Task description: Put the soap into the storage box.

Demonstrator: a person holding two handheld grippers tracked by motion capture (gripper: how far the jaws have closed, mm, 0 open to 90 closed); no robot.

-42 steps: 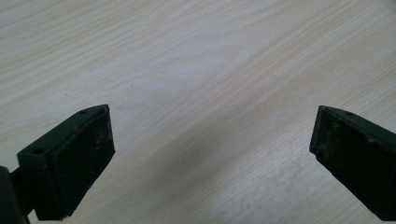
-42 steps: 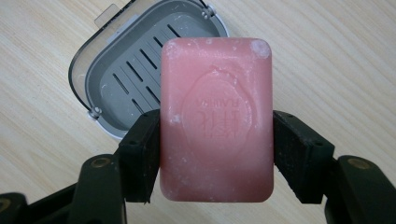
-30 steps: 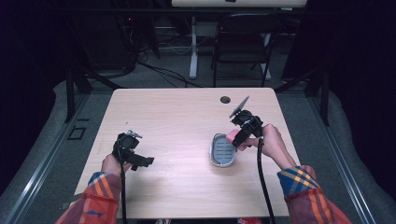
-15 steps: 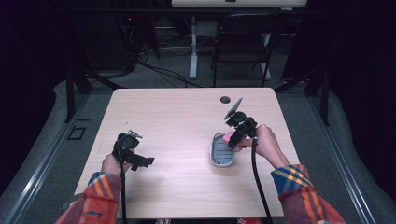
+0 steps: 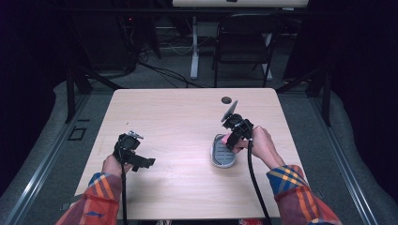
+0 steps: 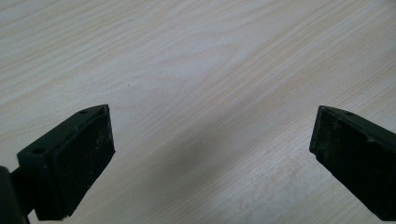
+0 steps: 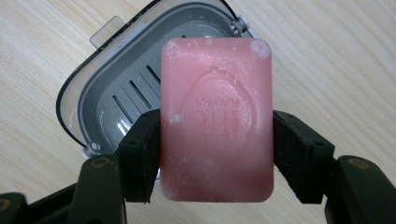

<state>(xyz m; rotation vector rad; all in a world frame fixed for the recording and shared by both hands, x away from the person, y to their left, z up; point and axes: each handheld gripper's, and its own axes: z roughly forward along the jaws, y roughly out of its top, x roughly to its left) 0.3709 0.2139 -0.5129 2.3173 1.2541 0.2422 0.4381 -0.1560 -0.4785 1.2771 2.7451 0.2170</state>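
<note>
A pink bar of soap [image 7: 216, 119] with an embossed oval mark is clamped by its two long sides in my right gripper [image 7: 215, 154], which is shut on it. Below the bar lies a grey soap dish [image 7: 109, 100] with a slotted floor and a clear rim. From above, the right gripper [image 5: 233, 136] hangs over the far end of the soap dish [image 5: 220, 157], with the pink soap [image 5: 228, 139] just visible. My left gripper [image 5: 127, 151] rests low at the table's left side. Its jaws stand wide open over bare wood [image 6: 210, 93].
The light wooden table [image 5: 178, 117] has a small dark round cap [image 5: 226, 100] near its far edge. Beyond the table stand a black chair [image 5: 244, 42] and cables on the floor. A metal rail [image 5: 42, 159] runs along the left.
My right gripper has moved left and a little lower with the soap, coming over the dish. The left gripper has stayed where it was.
</note>
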